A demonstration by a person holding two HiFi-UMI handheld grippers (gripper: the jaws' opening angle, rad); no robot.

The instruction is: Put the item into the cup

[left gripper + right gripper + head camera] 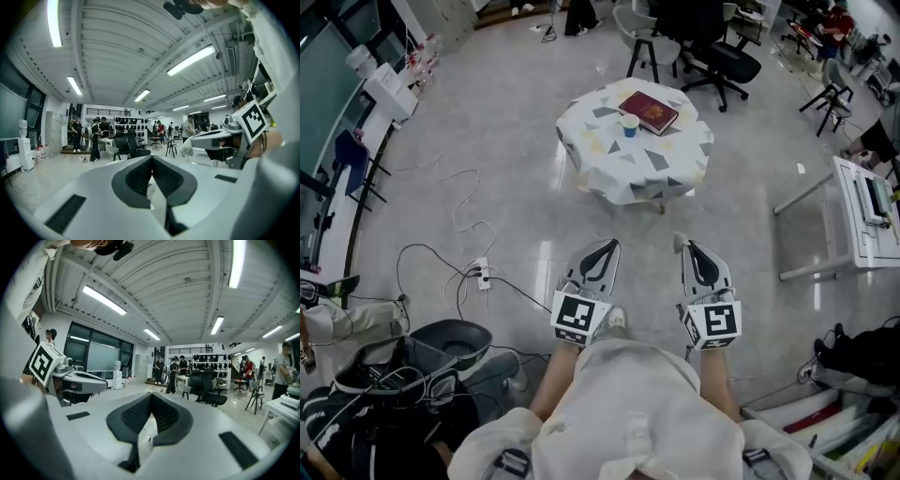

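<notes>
Ahead, the cloth-covered table (619,178) stands well apart from the left gripper (608,244) and right gripper (682,241). Both are held low by the person's body, fingers together on nothing. On the table, a red book (649,112) lies just beside the cup (629,125).

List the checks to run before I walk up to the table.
1. Left claw empty: ok, jaws shut on nothing.
2. Right claw empty: ok, jaws shut on nothing.
3. Cup upright on the table: ok.
4. Item to put in: cannot tell; only a red book lies beside the cup.
5. Table in reach: not ok, open floor lies between.
6. Power strip on the floor: ok, left of the path.
</notes>
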